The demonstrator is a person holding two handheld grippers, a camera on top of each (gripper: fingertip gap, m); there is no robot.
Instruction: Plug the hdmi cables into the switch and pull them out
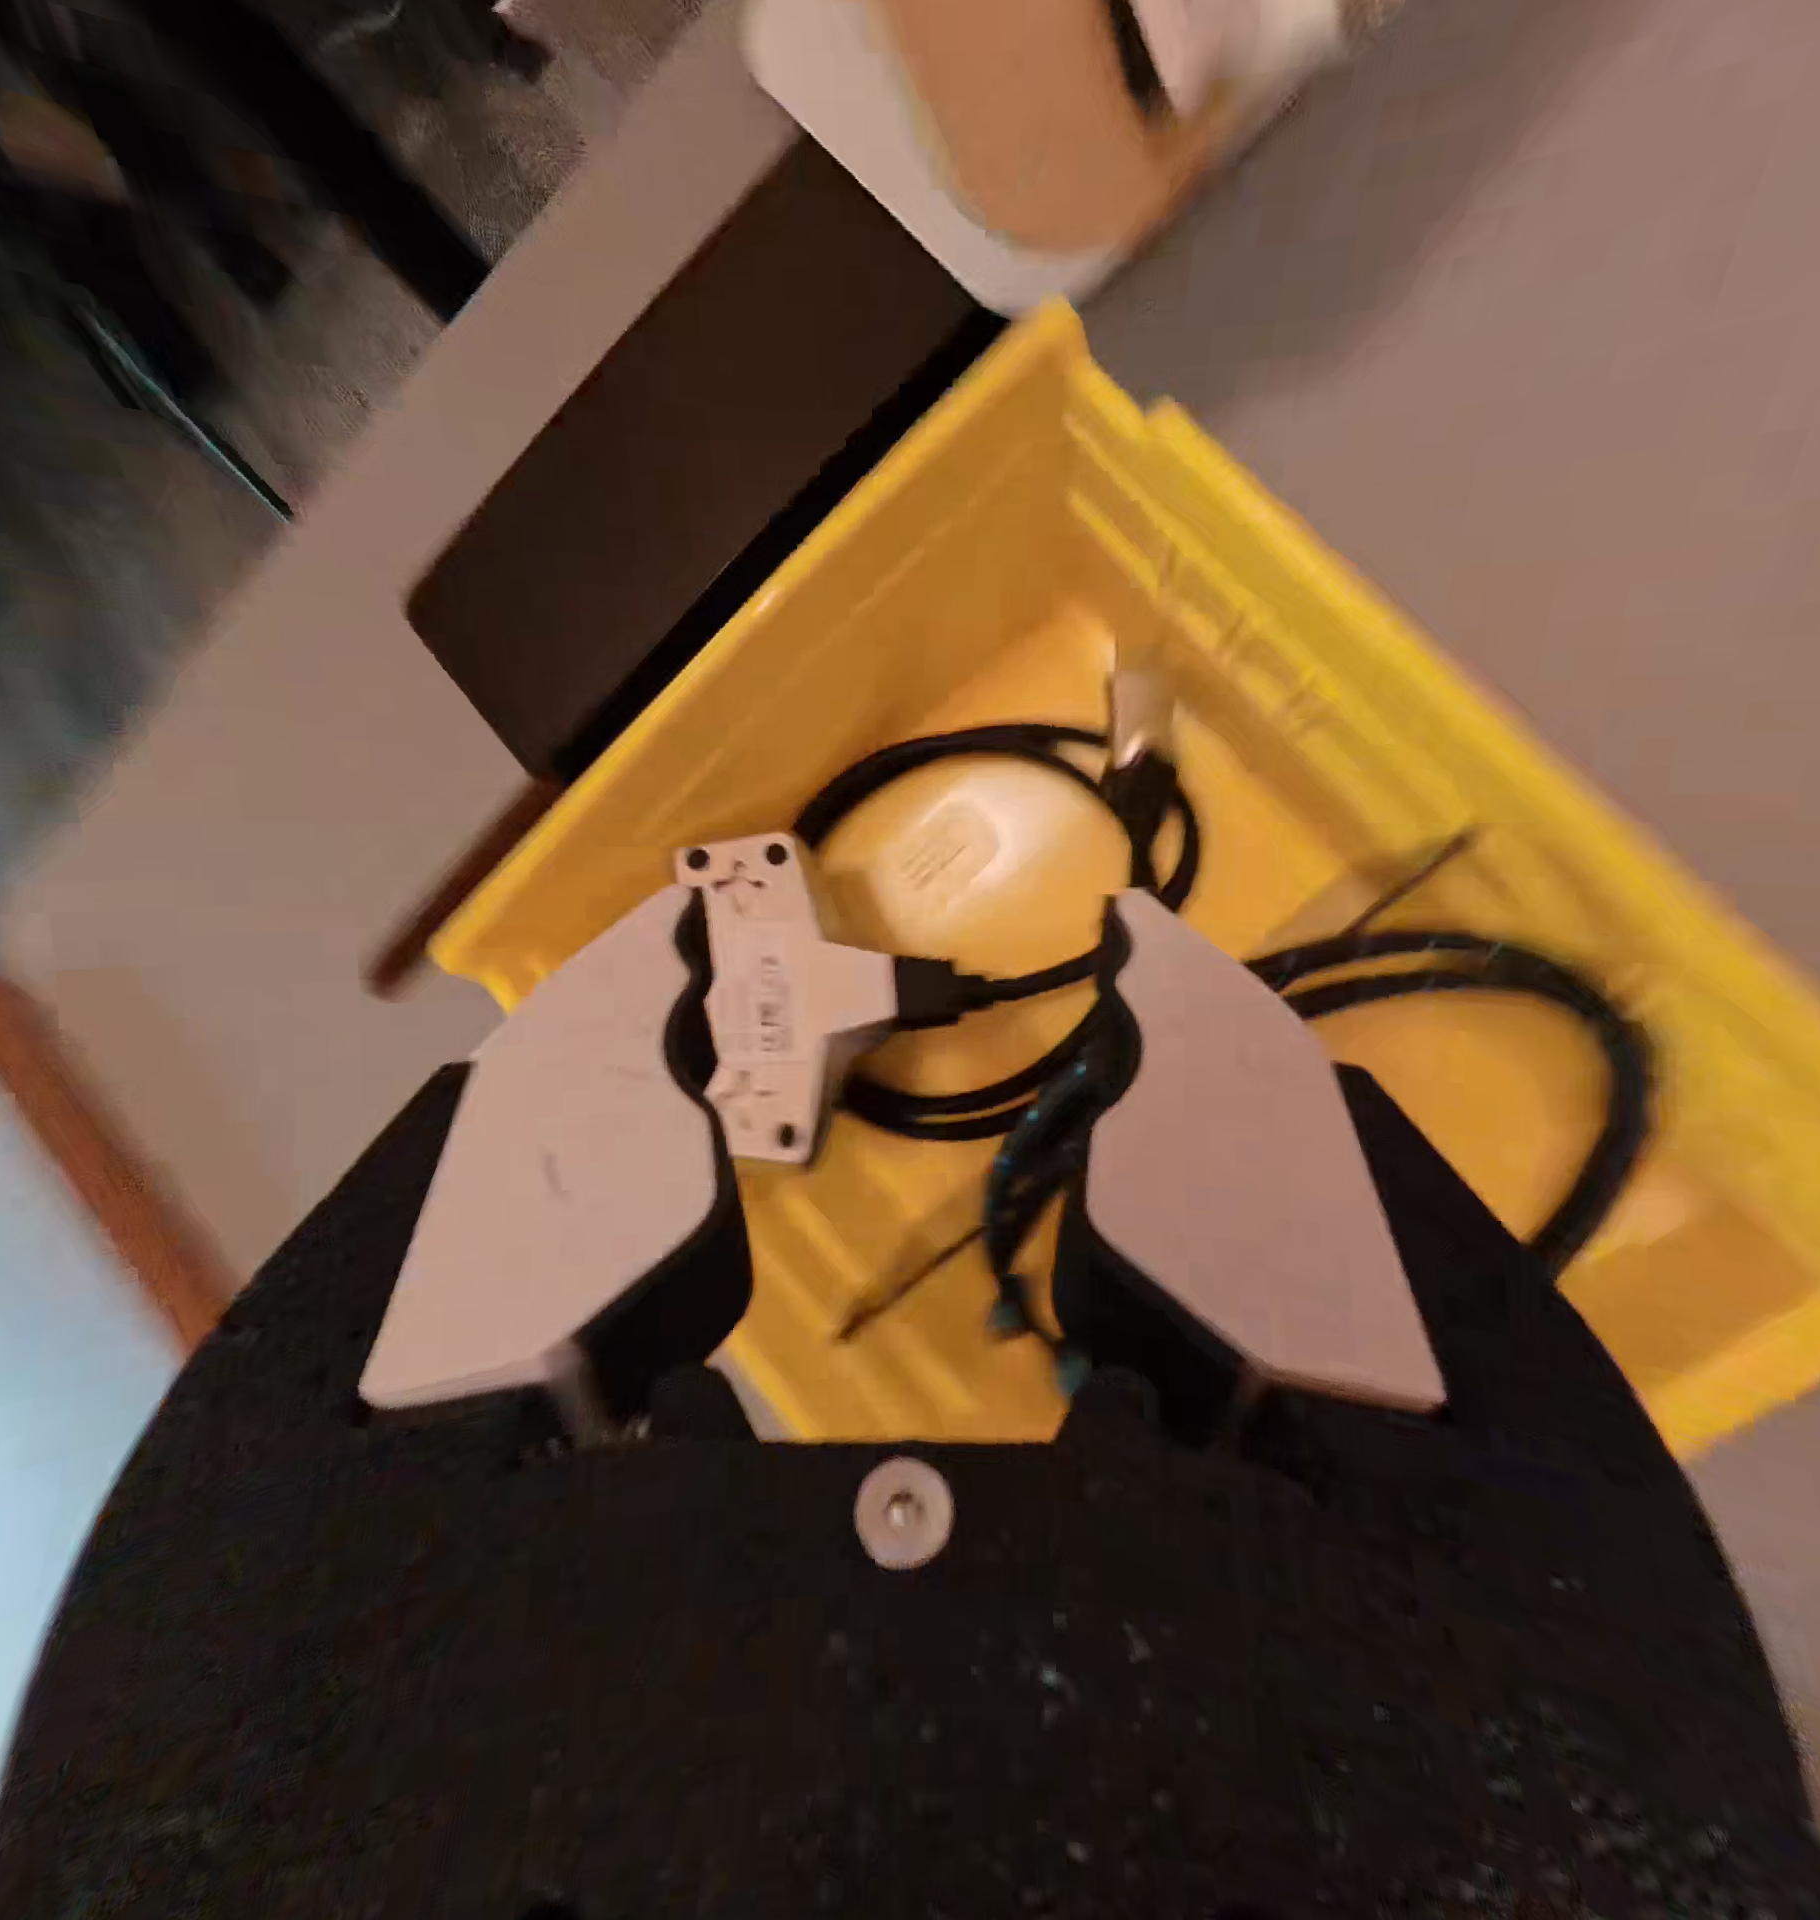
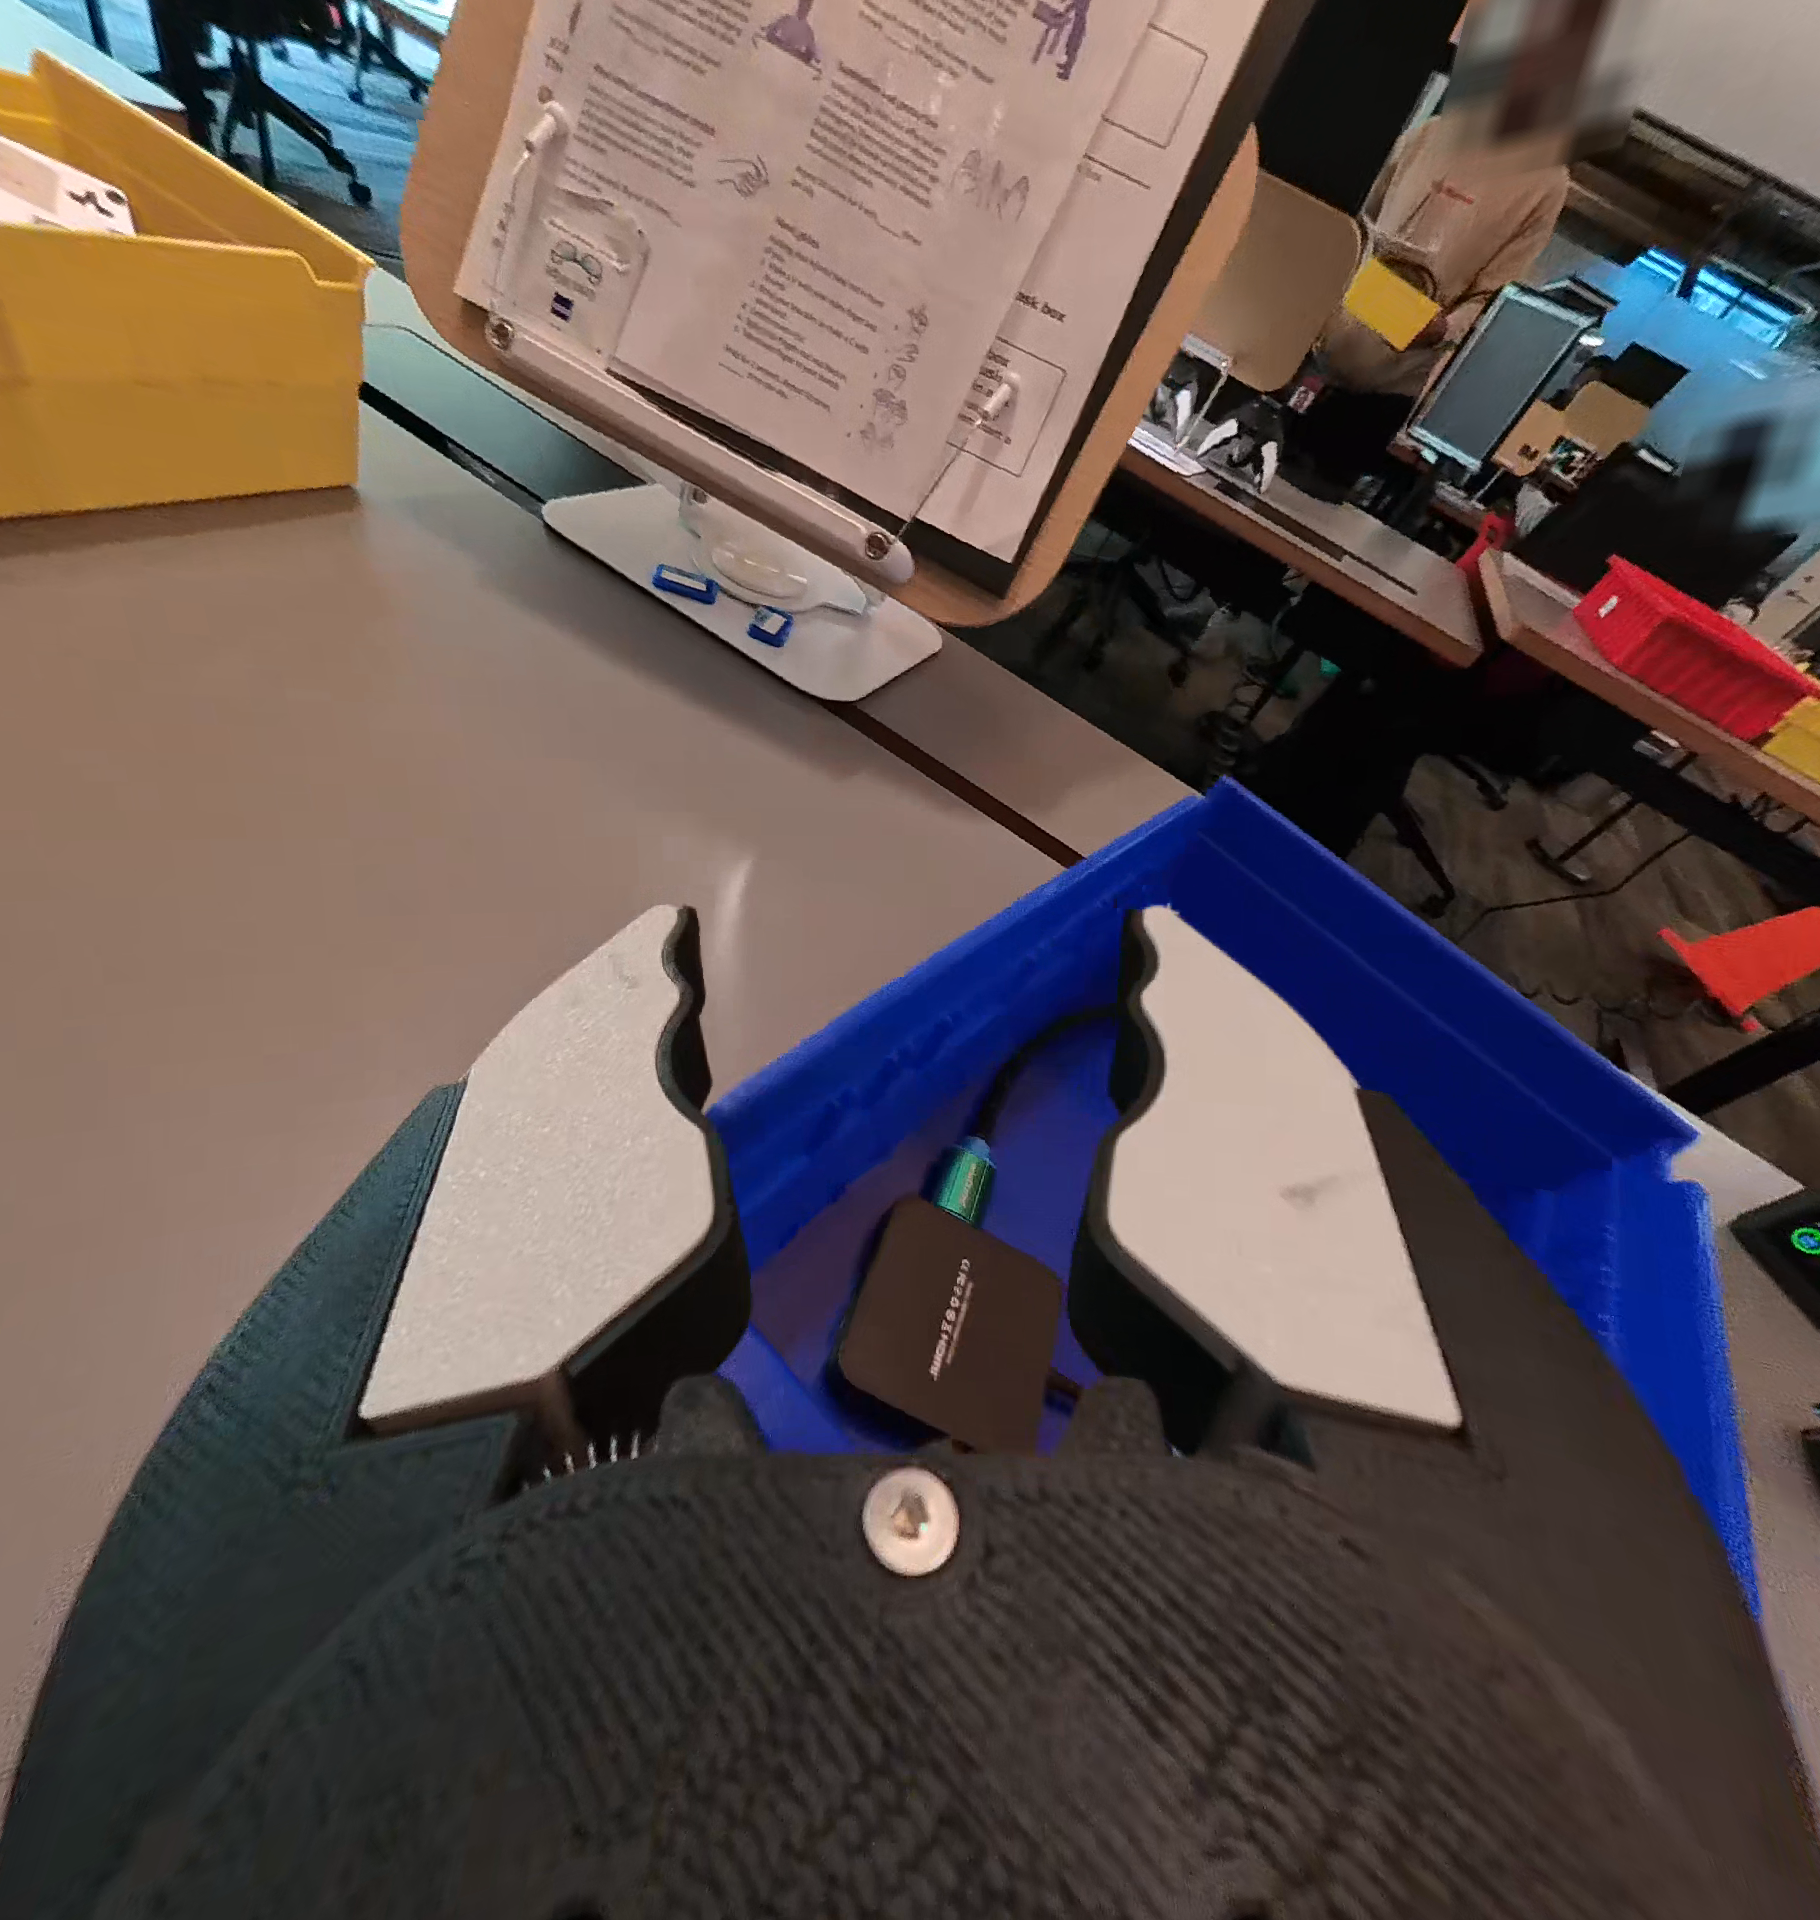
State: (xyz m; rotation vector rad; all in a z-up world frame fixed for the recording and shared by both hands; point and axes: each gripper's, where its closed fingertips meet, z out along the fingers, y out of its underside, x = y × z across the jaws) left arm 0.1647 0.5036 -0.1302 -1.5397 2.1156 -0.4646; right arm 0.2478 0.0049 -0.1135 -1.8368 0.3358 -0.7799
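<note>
The grey surface (image 2: 262, 790) carries two bins, which seem meant to keep the parts sorted and within reach of each gripper. The yellow bin (image 1: 885, 582) holds a loose coil of black cables (image 1: 1457, 966) and a pale T-shaped switch (image 1: 771, 997) with one black plug (image 1: 927, 987) seated in its side. The left gripper (image 1: 901, 925) hangs over it with fingers spread, holding nothing, the switch just beside its left finger. The blue bin (image 2: 1405, 987) holds a dark square box (image 2: 953, 1320) with a green-collared cable (image 2: 963, 1179) plugged in; the right gripper (image 2: 911, 935) hovers above, likewise spread and empty, probably lining up a grasp.
</note>
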